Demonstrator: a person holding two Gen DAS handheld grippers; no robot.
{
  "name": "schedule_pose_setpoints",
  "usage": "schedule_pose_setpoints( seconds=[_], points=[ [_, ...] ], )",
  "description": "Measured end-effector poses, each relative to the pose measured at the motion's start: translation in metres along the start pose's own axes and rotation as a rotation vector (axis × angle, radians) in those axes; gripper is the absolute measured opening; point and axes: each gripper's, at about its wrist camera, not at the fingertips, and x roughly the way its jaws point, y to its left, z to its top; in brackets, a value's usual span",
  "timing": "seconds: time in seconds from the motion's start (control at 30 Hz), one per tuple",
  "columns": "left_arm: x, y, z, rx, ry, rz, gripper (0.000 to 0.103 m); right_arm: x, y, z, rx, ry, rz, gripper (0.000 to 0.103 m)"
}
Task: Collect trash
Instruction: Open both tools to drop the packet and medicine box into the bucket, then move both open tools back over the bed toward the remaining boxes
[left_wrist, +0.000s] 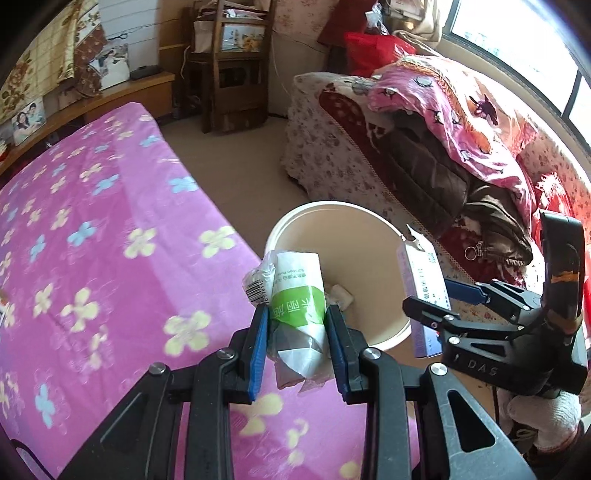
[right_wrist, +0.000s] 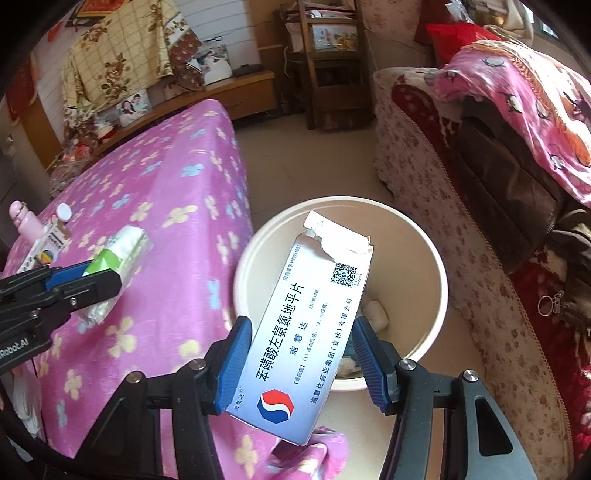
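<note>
My left gripper (left_wrist: 297, 328) is shut on a green-and-white tissue packet (left_wrist: 297, 291), held at the near rim of a cream waste bin (left_wrist: 291, 225). In the right wrist view this gripper (right_wrist: 92, 280) and packet (right_wrist: 118, 251) hang over the pink bed cover. My right gripper (right_wrist: 303, 350) is shut on a torn white medicine box (right_wrist: 306, 317), held over the bin (right_wrist: 439, 280). The same box (left_wrist: 424, 280) and gripper (left_wrist: 439, 302) show at the bin's right side in the left wrist view. White scraps (right_wrist: 375, 312) lie in the bin.
A bed with a pink flowered cover (left_wrist: 110, 240) lies left of the bin. A sofa piled with blankets and clothes (left_wrist: 443, 147) lies right. A wooden chair (left_wrist: 236, 66) stands at the back. A pink bottle (right_wrist: 24, 221) and small boxes (right_wrist: 48, 243) sit on the bed's left edge.
</note>
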Motion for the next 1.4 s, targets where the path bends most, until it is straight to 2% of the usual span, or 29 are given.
schedule_pose_setpoints(
  seconds=[0.37,0.47,0.53,0.63,0.93,1.4],
  points=[
    [0.028,-0.014,0.014,0.011,0.006,-0.028,0.033,0.022,-0.024,0.001,0.041,0.012,-0.033,0.059],
    [0.032,-0.013,0.016,0.001,0.002,-0.038,0.036,0.027,-0.029,0.002,0.050,0.013,-0.040,0.061],
    [0.035,-0.011,0.017,-0.011,0.000,-0.055,0.051,0.030,-0.032,0.002,0.059,0.013,-0.041,0.061],
    [0.036,-0.006,0.017,-0.038,-0.012,-0.077,0.067,0.035,-0.038,0.003,0.089,0.012,-0.022,0.062],
    [0.034,0.011,0.010,-0.070,-0.003,-0.045,0.067,0.035,-0.044,0.001,0.138,-0.002,0.009,0.066],
    [0.009,0.037,-0.006,-0.097,-0.029,0.046,0.067,0.028,-0.007,-0.003,0.102,-0.005,0.031,0.066]
  ],
)
